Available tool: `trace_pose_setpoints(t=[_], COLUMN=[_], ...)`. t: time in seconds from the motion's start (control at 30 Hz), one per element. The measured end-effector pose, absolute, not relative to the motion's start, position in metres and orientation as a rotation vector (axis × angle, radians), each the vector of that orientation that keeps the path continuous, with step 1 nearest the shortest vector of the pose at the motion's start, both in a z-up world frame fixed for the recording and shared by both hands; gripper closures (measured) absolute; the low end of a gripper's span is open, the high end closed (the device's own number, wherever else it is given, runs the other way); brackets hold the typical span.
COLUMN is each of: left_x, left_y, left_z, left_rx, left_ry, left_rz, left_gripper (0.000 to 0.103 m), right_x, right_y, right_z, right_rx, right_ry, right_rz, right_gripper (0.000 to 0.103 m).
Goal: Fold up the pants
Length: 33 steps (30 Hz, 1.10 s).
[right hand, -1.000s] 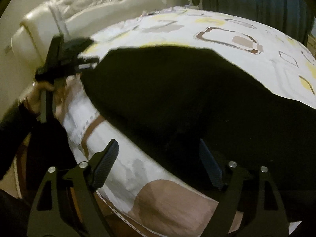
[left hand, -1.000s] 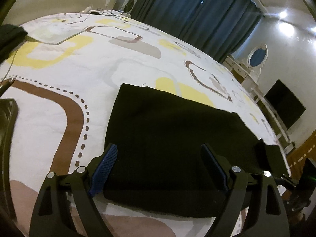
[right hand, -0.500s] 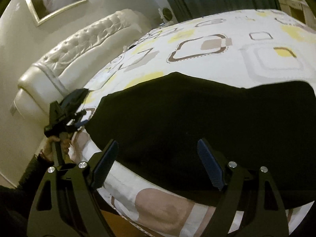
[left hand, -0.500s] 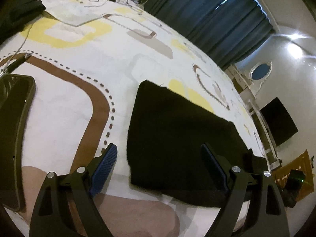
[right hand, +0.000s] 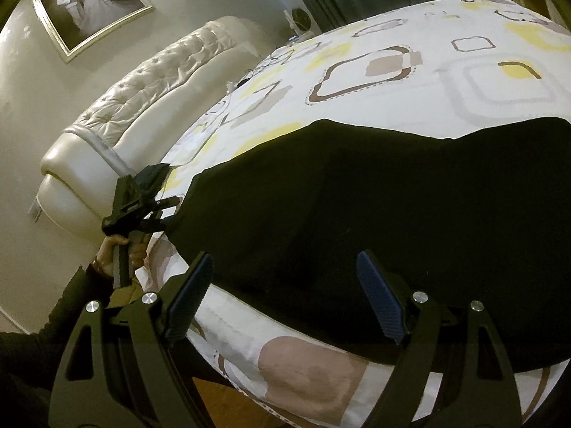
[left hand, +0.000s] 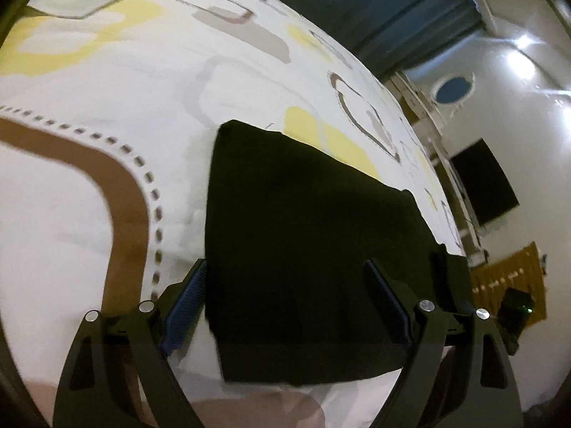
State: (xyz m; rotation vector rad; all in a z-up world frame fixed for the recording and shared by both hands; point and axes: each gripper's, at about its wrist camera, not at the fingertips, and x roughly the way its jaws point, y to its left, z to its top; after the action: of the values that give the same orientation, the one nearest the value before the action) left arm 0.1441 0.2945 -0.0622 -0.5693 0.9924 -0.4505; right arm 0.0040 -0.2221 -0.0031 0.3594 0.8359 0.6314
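Observation:
Black pants [left hand: 307, 242] lie folded flat on the patterned bedspread [left hand: 107, 82], near the bed's front edge. My left gripper [left hand: 285, 306] is open and empty, hovering above the pants' near left part, fingers apart from the cloth. In the right wrist view the pants [right hand: 374, 199] spread wide across the bed. My right gripper [right hand: 282, 292] is open and empty above their near edge. The left gripper [right hand: 142, 199] and the hand holding it also show there, at the pants' left end.
A white tufted headboard [right hand: 142, 107] stands at the left, a framed picture [right hand: 92, 3] above it. Dark curtains [left hand: 374, 10], a black screen [left hand: 481, 182] and a white dresser [left hand: 428, 107] lie beyond the bed. Wooden floor [right hand: 221, 399] shows below the bed edge.
Both grippers have drawn back and lifted off the pants, staying open. The left view has swung back over the pants' near left part; the right view now takes in more of the bed.

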Motion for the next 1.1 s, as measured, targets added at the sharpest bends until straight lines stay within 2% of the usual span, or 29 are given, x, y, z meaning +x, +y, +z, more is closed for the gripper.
trace_pose_setpoints(t=[0.23,0.4,0.67,0.73,0.77,0.8,0.9,1.1], left_x=[0.159,0.166,0.175,0.173,0.173,0.172,0.171,0.170], left_y=[0.311,0.296,0.309,0.312,0.313,0.314,0.315,0.300], left_z=[-0.065,-0.063,-0.073,-0.075,-0.077,-0.079,-0.077,-0.051], left_rx=[-0.717,-0.649,-0.696,-0.694,-0.697,-0.702,-0.713,-0.621], left_ry=[0.995,1.025,1.040,1.046,1.052,1.056,1.045,1.022], left_rz=[-0.603,-0.675,-0.631,-0.608,-0.599,-0.590,-0.590,-0.543], left_gripper=[0.016,0.016,0.052,0.065,0.078,0.083,0.087,0.089], right_x=[0.005,0.005,0.006,0.007,0.007,0.007,0.007,0.006], right_y=[-0.223,-0.222,-0.221,-0.222,-0.222,-0.222,-0.224,-0.230], right_z=[-0.007,-0.010,-0.012,-0.014,-0.014,-0.014,-0.014,-0.014], right_rx=[0.384,0.387,0.404,0.409,0.411,0.412,0.414,0.424], right_ry=[0.848,0.858,0.863,0.866,0.867,0.868,0.867,0.859], right_rz=[0.638,0.640,0.649,0.647,0.647,0.646,0.645,0.641], right_gripper=[0.020,0.020,0.020,0.020,0.020,0.020,0.020,0.020])
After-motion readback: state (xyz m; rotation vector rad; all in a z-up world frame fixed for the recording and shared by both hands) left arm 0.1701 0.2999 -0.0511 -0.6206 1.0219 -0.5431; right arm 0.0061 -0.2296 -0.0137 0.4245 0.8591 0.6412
